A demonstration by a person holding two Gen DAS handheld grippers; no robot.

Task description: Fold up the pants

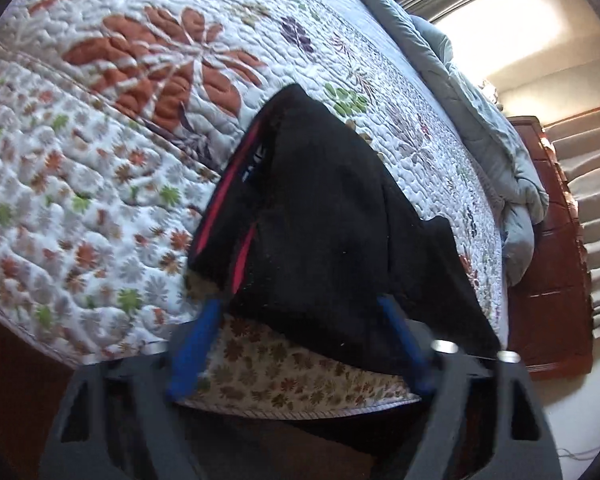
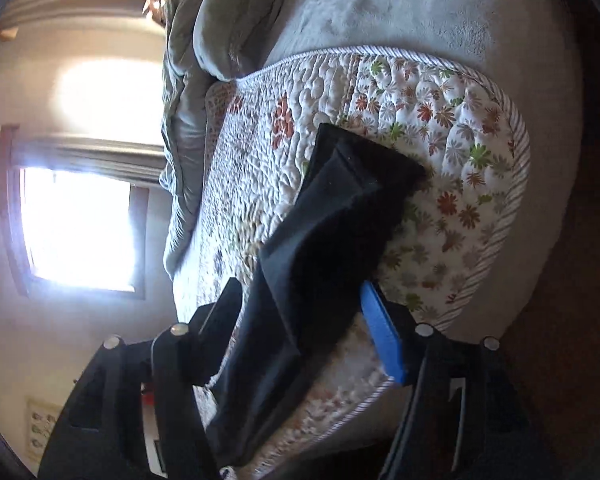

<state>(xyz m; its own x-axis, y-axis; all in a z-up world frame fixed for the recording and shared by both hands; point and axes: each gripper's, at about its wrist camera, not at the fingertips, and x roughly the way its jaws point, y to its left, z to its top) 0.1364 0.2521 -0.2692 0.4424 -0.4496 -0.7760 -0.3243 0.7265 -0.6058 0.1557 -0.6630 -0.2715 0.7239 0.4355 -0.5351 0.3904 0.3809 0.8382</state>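
Black track pants [image 1: 320,216] with a red side stripe [image 1: 224,200] lie folded on the floral quilt [image 1: 100,184] of a bed, close to its near edge, with some cloth hanging over that edge. In the left wrist view, the left gripper [image 1: 304,320] stands with its jaws apart, its blue pads [image 1: 204,340] on either side of the garment's near end; no pad is seen pressing on the cloth, so it reads as released. In the right wrist view, the right gripper [image 2: 300,312] likewise stands with jaws spread: the dark fabric passes between them, and the one blue pad [image 2: 382,332] that shows stands just clear of it. The opposite finger is in shadow, so contact on that side cannot be told.

Likely hazards. (1) The overhanging cloth may drag the fold off the quilt's edge, since neither gripper holds it. (2) Either gripper, if drawn back carelessly, could catch loose cloth on a pad and pull the layers askew. (3) The quilt's soft, puffed surface gives little friction, so the stacked layers may slide apart. A grey duvet [image 2: 236,20] bunched along the far side leaves less flat room.
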